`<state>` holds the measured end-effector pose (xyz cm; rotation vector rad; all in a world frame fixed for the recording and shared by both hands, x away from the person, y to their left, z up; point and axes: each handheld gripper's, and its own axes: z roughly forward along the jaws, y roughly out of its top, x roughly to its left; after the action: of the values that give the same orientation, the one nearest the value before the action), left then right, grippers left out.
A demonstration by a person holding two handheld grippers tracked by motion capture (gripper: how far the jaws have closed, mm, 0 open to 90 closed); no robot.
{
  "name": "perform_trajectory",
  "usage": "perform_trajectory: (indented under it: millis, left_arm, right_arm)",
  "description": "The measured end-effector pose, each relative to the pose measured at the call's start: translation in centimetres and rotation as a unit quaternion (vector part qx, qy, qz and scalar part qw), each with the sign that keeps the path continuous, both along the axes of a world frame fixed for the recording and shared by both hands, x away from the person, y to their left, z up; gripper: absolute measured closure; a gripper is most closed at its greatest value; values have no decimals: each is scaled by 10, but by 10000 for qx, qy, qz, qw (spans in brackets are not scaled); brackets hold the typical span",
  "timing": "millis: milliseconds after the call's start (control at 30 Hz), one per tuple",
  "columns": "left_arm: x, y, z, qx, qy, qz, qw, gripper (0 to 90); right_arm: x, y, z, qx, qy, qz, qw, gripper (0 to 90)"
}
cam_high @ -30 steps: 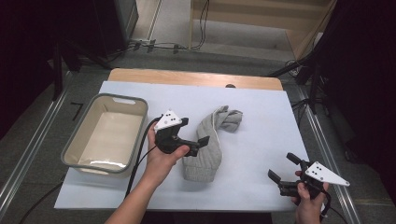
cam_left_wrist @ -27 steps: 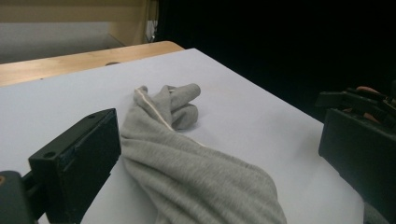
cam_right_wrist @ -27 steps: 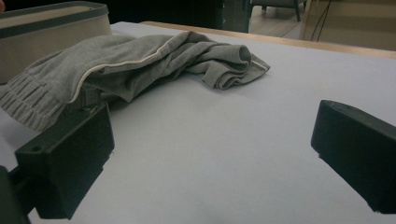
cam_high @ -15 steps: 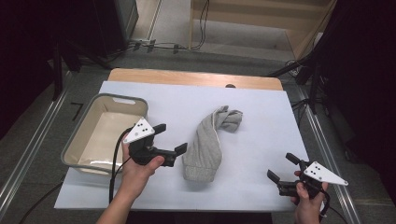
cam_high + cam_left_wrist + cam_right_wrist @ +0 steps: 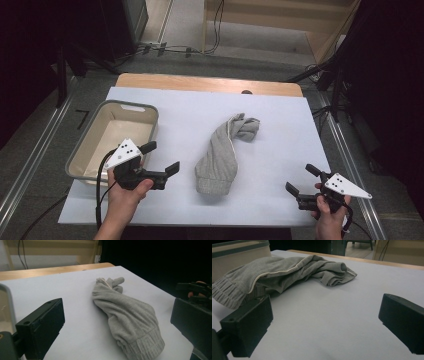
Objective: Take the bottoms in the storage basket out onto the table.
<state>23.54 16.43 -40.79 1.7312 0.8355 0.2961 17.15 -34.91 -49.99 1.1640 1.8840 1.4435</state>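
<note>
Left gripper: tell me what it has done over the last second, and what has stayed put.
The left gripper has drawn back from the grey garment toward the person's side and leftward, and now hangs open beside the tray, holding nothing. The garment lies in the same bunched shape on the white sheet. The right gripper stays open near the table's front right corner.

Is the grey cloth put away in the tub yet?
Not yet. The grey cloth lies bunched on the white table cover, outside the tub. The left gripper and the right gripper are both open and hold nothing. Grabbing and moving the cloth is left.
</note>
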Motion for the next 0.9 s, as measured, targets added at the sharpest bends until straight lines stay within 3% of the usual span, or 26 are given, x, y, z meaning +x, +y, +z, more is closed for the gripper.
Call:
perform_trajectory:
  millis: [600,900]
  left_arm:
    - [-31,52,-10,18,51,516,9987,4]
    - [-43,68,-14,54,85,619,9980,29]
  right_arm:
    - [0,0,0,-12,0,-11,10000,0]
    - [0,1,0,-30,9,-8,10000,0]
